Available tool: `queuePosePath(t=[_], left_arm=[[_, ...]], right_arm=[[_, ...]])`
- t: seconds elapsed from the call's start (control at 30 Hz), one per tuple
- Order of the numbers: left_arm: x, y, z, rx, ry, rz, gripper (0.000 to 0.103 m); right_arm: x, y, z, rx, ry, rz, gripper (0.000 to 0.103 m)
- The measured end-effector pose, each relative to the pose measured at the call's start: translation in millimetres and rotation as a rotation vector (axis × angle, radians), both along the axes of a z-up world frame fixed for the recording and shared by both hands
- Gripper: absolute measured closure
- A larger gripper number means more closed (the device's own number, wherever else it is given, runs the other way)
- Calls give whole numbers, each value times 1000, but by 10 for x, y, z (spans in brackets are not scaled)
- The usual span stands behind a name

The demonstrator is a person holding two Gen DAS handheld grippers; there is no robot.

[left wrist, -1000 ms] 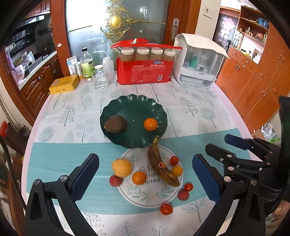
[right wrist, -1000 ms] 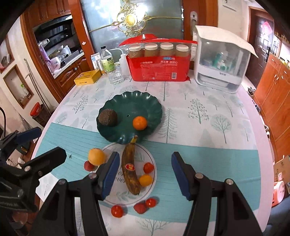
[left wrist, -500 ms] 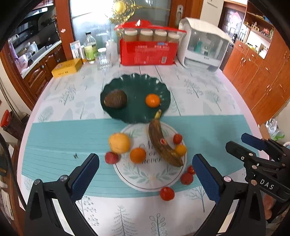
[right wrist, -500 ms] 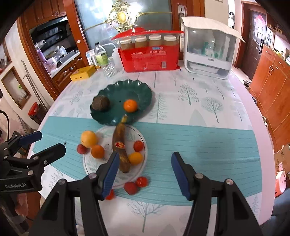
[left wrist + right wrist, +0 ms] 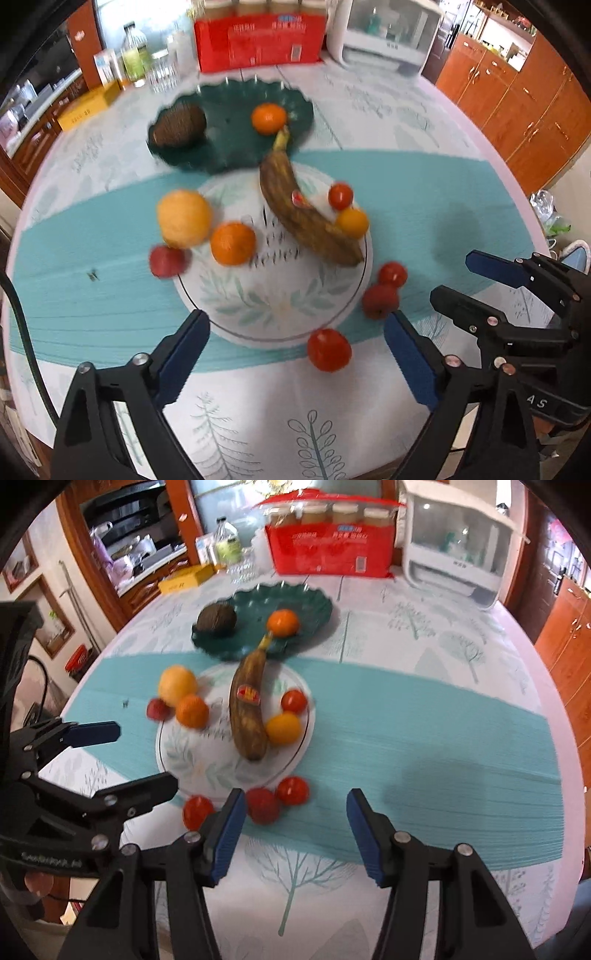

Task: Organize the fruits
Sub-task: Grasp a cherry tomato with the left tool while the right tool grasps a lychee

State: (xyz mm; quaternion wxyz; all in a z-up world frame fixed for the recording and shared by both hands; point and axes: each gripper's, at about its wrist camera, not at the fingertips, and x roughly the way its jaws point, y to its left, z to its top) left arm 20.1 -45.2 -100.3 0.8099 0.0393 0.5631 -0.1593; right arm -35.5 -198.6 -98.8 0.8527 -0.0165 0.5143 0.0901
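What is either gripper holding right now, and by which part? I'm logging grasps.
Nothing is held. The left gripper and the right gripper both hang above the tablecloth; their jaws are closing with no fruit between them.

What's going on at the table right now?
A person holds a pair of tongs in each hand above a table of scattered fruit. The left tongs and the right tongs are both closing, with nothing gripped. A banana, oranges and tomatoes sit on the white plate; more tomatoes lie loose on the cloth beside it. The green plate holds one orange and a brown fruit. Nothing is being carried.
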Motion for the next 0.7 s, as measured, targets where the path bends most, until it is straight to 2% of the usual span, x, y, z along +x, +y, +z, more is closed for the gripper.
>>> queuePosePath(t=[0.07, 0.2, 0.33, 0.63, 0.67, 0.7], left_arm=[[5, 10, -135, -5, 43, 2, 18], [39, 29, -334, -43, 118, 23, 24], [45, -25, -418, -51, 130, 14, 31], [-3, -219, -629, -27, 190, -51, 63], [-3, -222, -629, -28, 189, -53, 70], [-23, -221, -627, -28, 187, -55, 70]], right_arm=[[-24, 20, -84, -3, 12, 11, 50], [-60, 31, -208, -4, 34, 23, 51], [-74, 19, -285, 0, 46, 24, 51], [-42, 59, -359, 21, 58, 39, 51], [-34, 65, -362, 22, 57, 41, 51], [-27, 79, -365, 26, 57, 43, 51]])
